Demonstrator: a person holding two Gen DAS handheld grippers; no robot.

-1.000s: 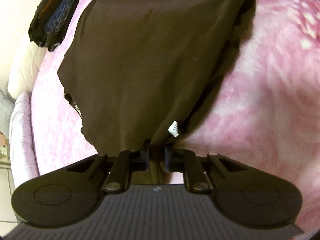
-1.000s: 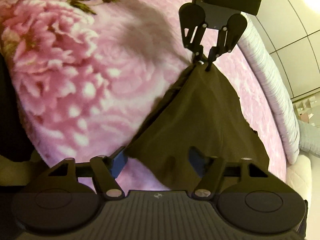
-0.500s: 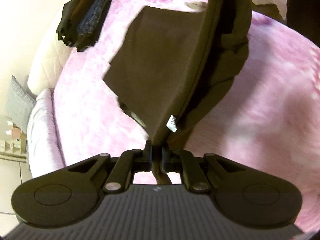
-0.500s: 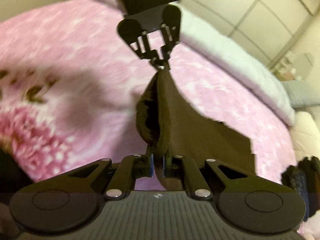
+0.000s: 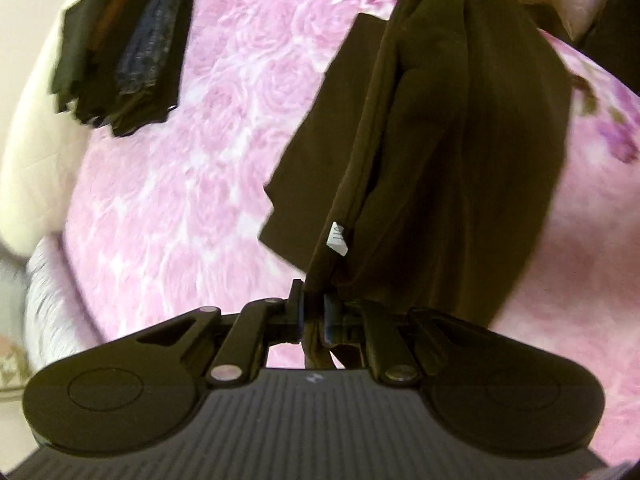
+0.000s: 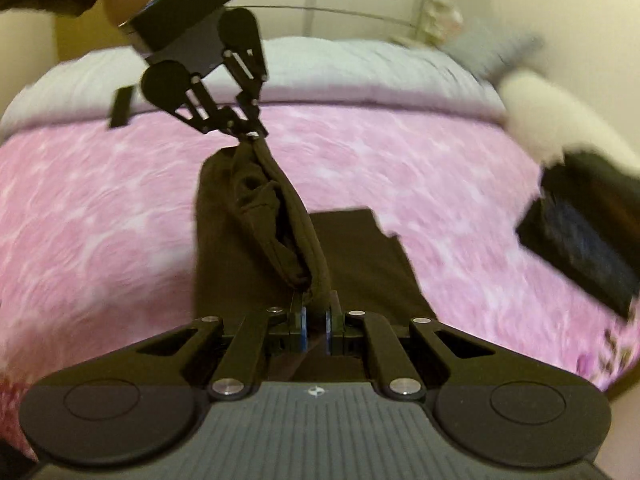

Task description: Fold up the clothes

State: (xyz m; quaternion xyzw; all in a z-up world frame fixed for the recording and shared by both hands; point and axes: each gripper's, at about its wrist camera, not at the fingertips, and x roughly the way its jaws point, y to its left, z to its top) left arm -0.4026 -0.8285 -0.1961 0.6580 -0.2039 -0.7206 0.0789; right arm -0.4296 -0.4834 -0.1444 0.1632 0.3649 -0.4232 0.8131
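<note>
Done: folded pile (image 5: pixel 120 48) sits on the pink bed (image 5: pixel 192 208)
Now: my left gripper (image 5: pixel 312 316) and right gripper (image 6: pixel 316 324) both pinch the brown cloth (image 6: pixel 280 216) above the bed
Left: I fold it

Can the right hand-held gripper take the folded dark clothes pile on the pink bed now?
Probably not: the right hand-held gripper is shut on the dark brown garment, and the folded dark clothes pile lies apart, off to one side.

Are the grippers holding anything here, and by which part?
Both hold the dark brown garment: the left gripper and right gripper each pinch an end of its bunched edge, strung between them.
</note>
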